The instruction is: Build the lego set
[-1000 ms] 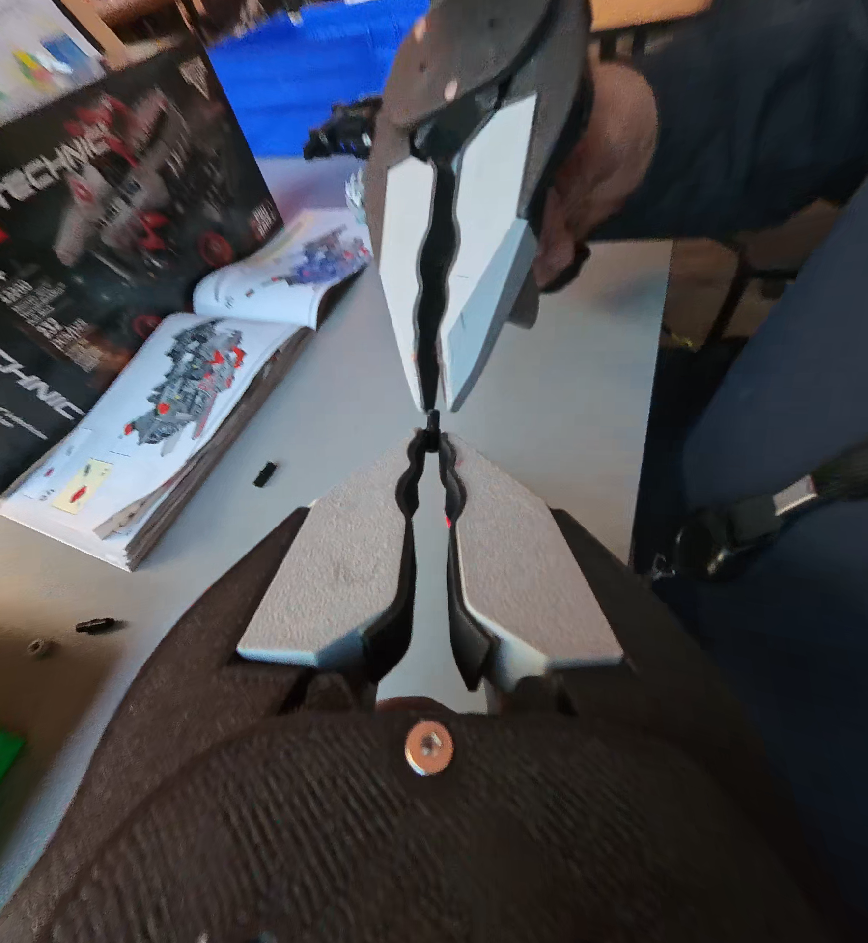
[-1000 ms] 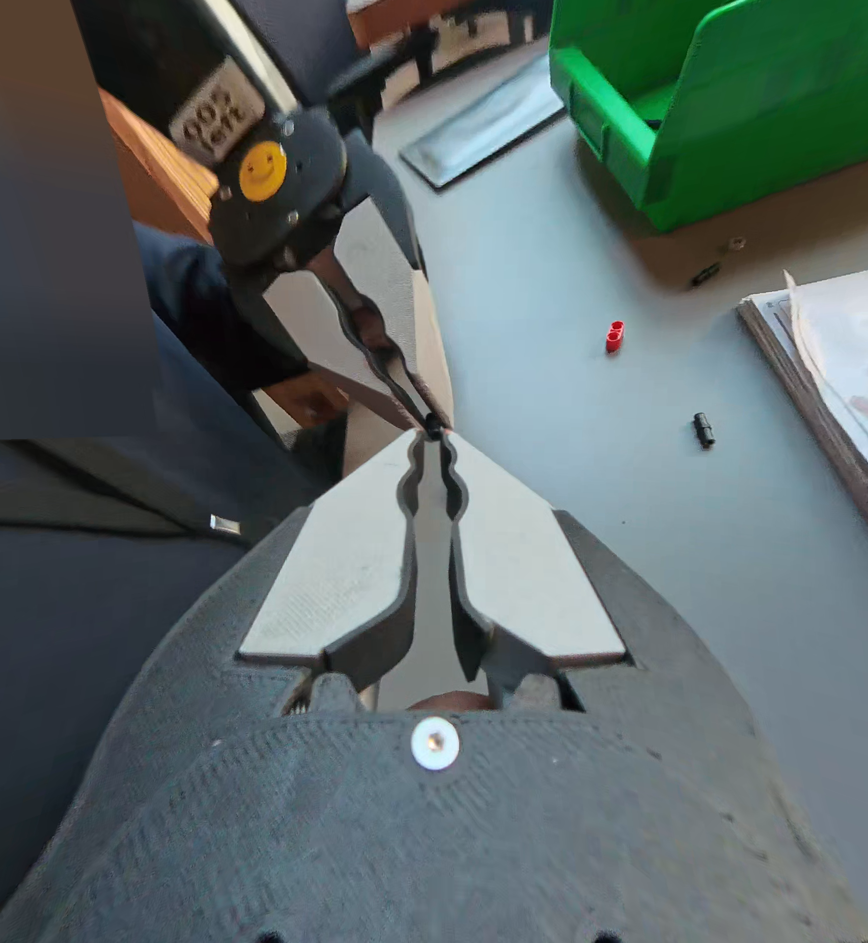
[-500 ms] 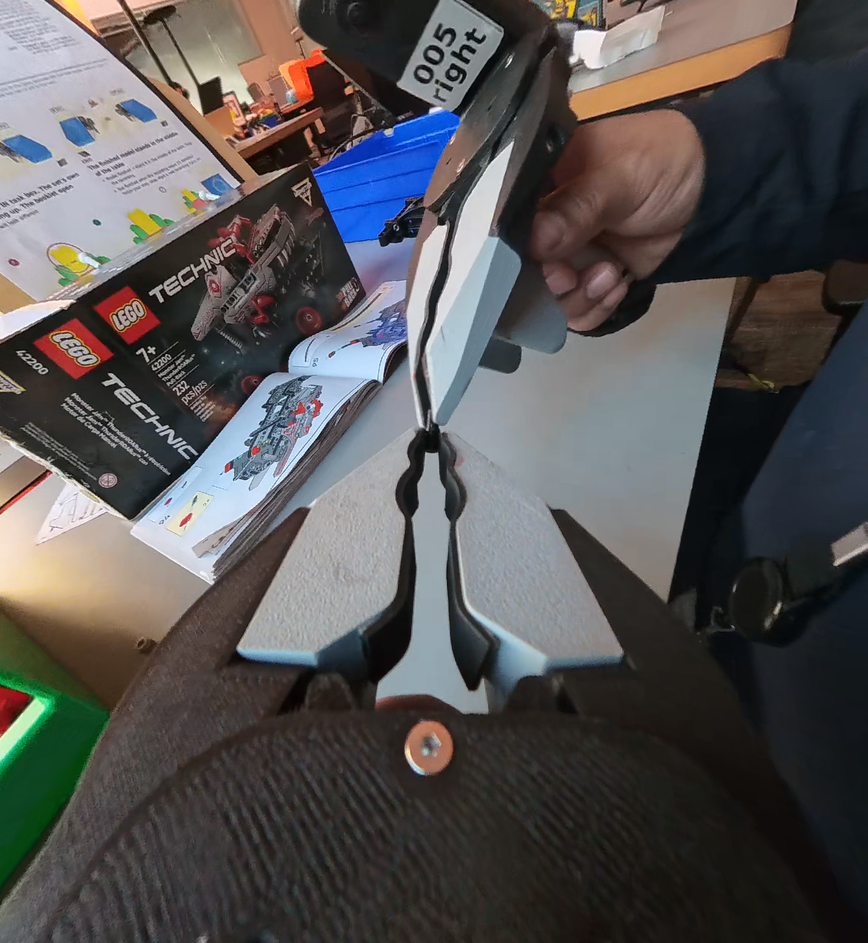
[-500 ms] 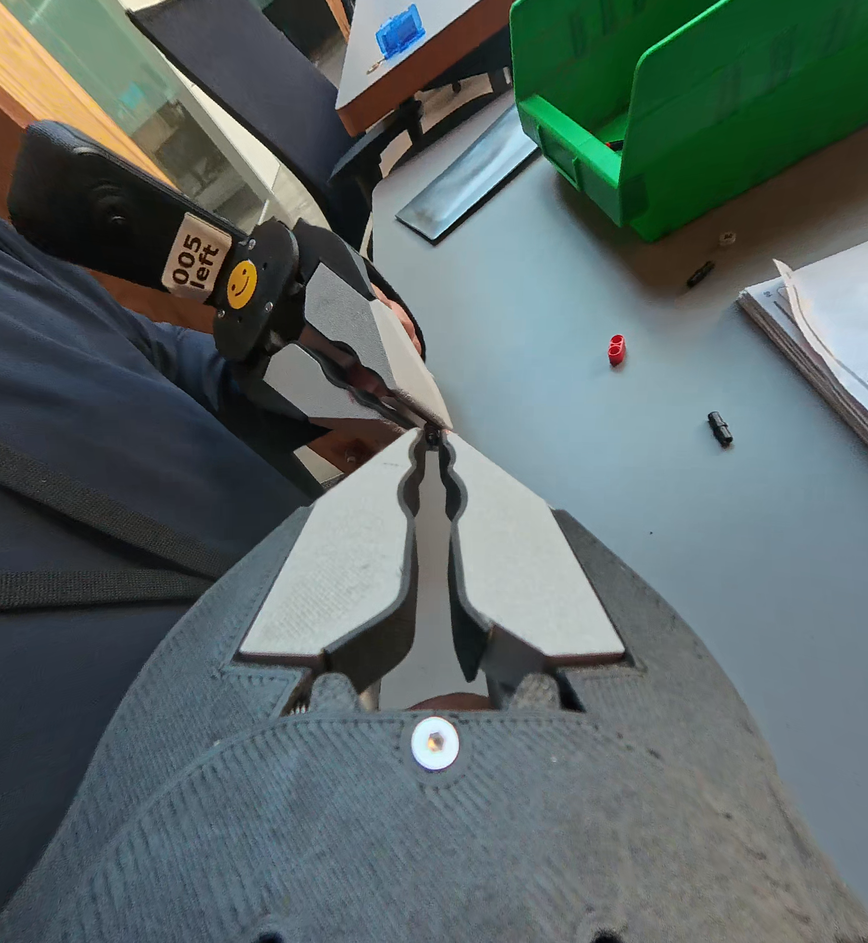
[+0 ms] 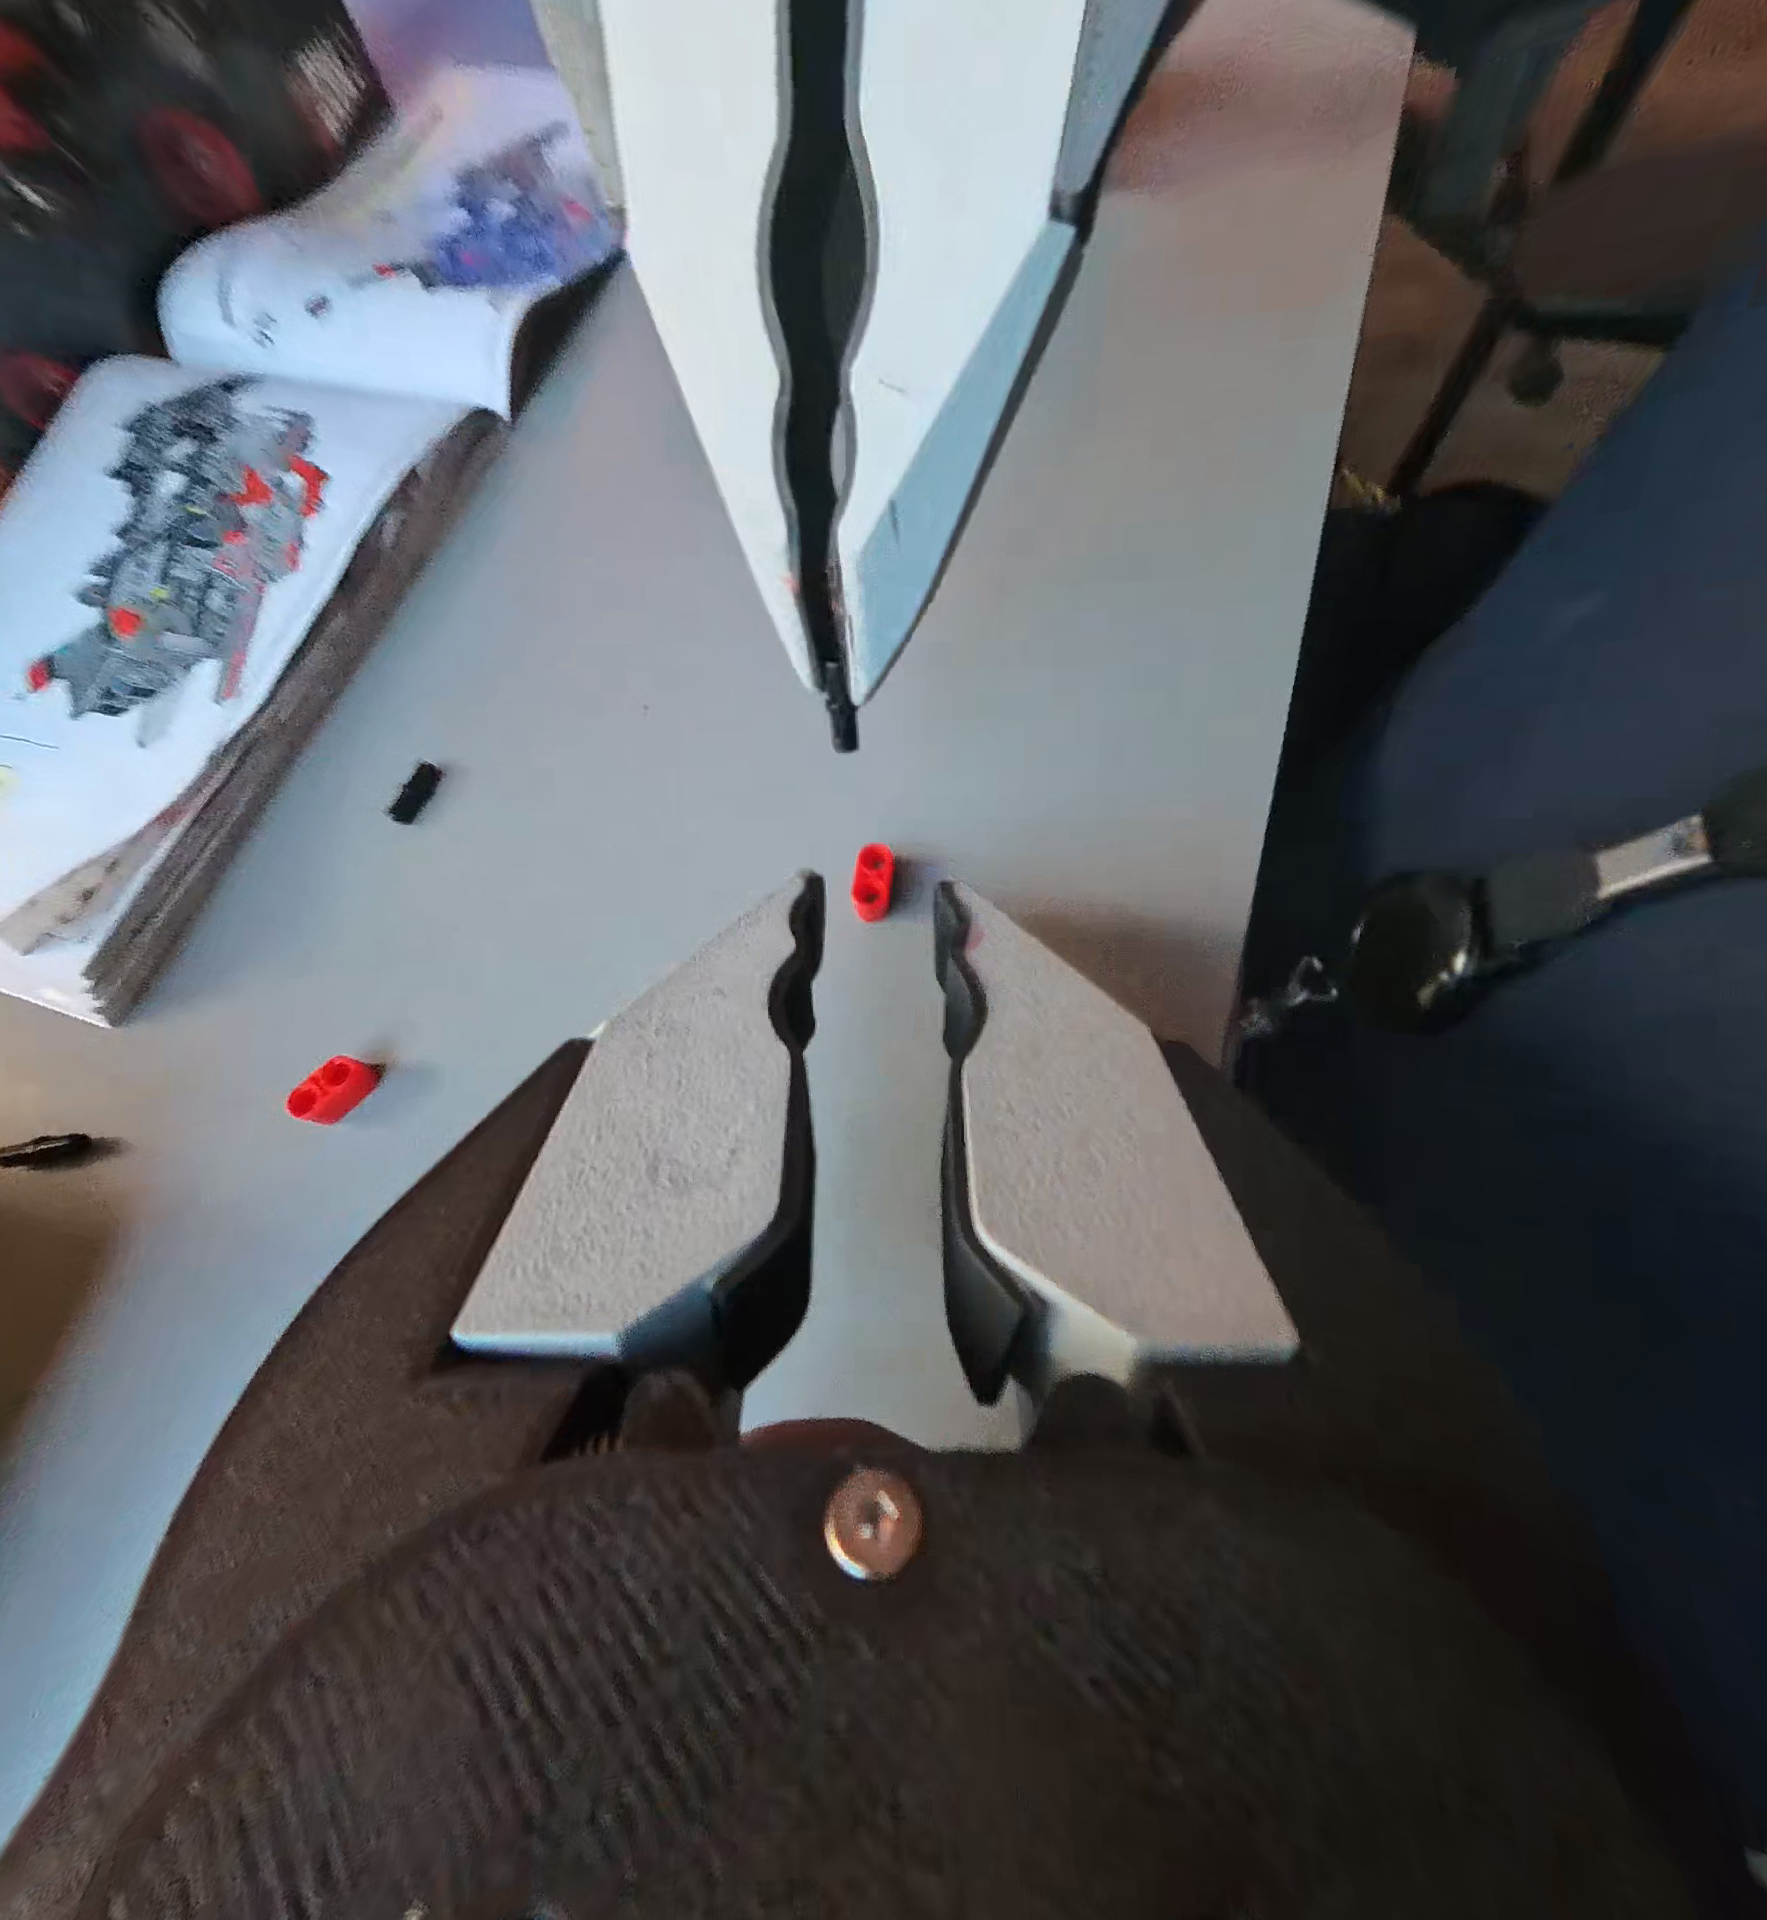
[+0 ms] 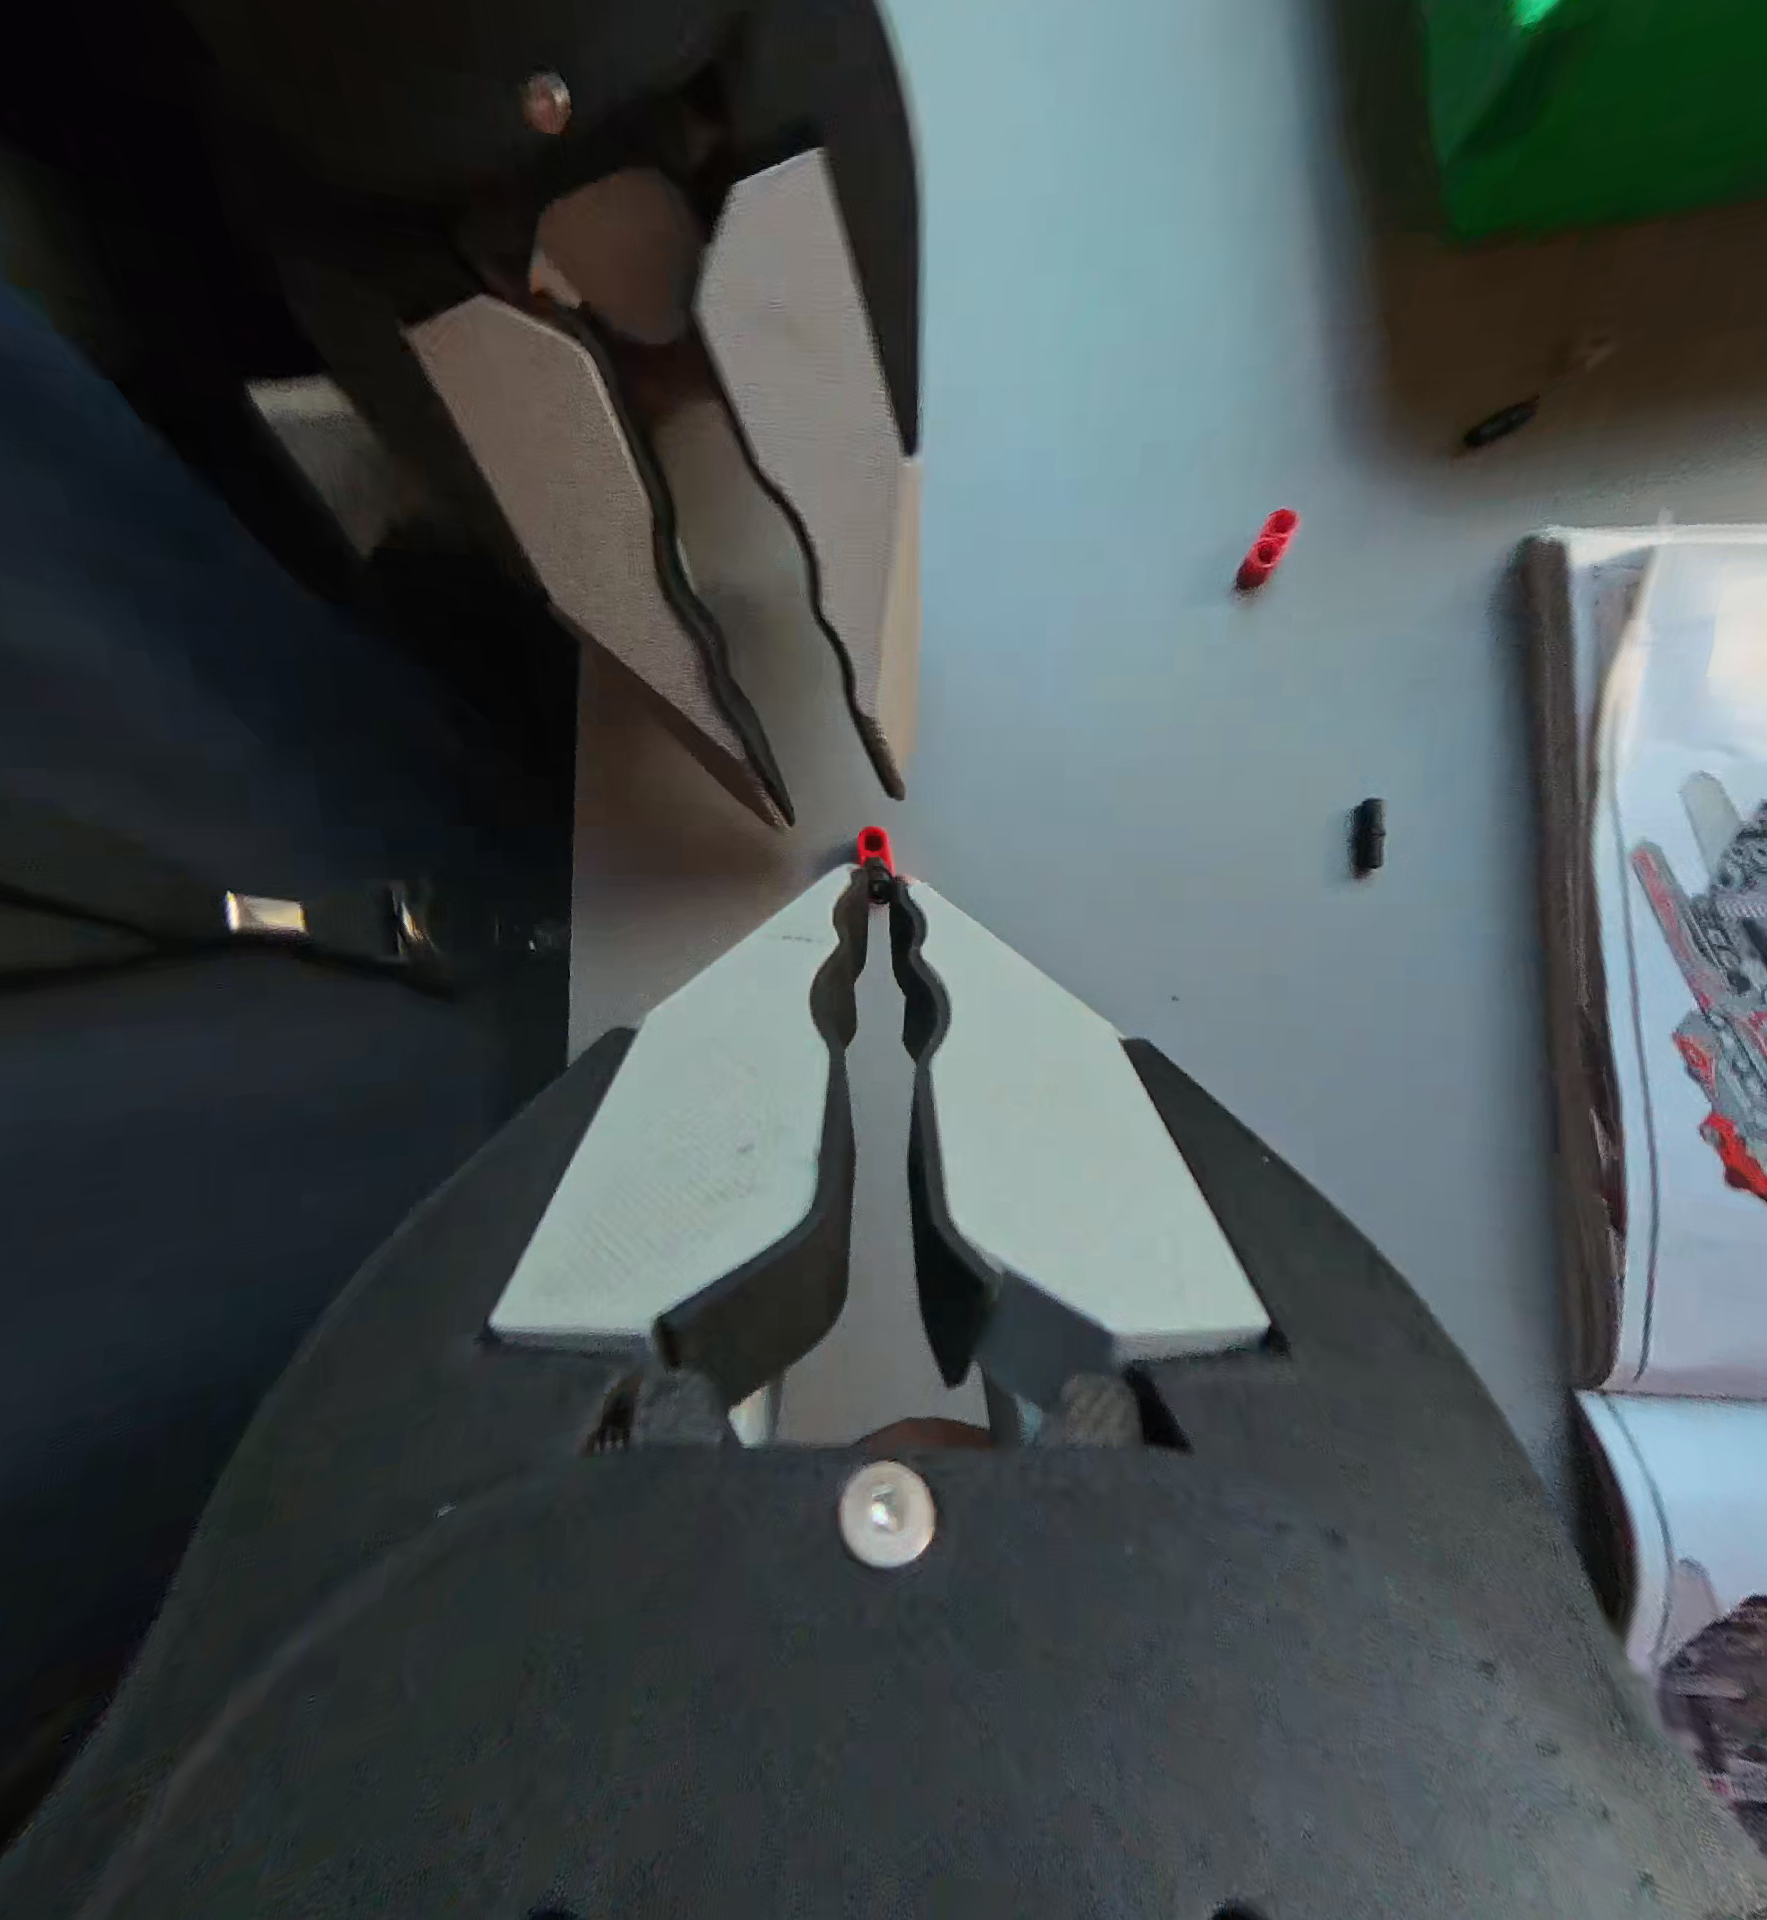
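The left gripper [image 5: 871,896] has its jaws parted by a narrow gap and holds nothing. A red piece [image 5: 873,881] with two holes lies on the grey table [image 5: 567,665] just past its tips, at about 12 o'clock from them. Whether the tips touch it I cannot tell.

Facing it, the right gripper [image 5: 833,681] comes down from 12 o'clock with its jaws pinched nearly together on a black pin [image 5: 840,717], which pokes out below the tips. In the right wrist view that same gripper [image 6: 881,891] grips the pin [image 6: 877,889] at its very tip, with the red piece [image 6: 871,844] right at the pin's far end. The left gripper [image 6: 837,805] hangs beyond it at 12 o'clock, jaws apart.

A second red piece [image 5: 331,1089] lies at 9 o'clock of the left gripper, well apart from it. A loose black pin [image 5: 413,792] sits at 10 o'clock, near the edge of the open booklet [image 5: 131,582]. Another dark pin [image 5: 48,1149] lies farther out at 9 o'clock, blurred.

In the right wrist view the booklet [image 6: 1710,935] fills the 3 o'clock side. A green bin [image 6: 1627,114] stands at 1 o'clock.
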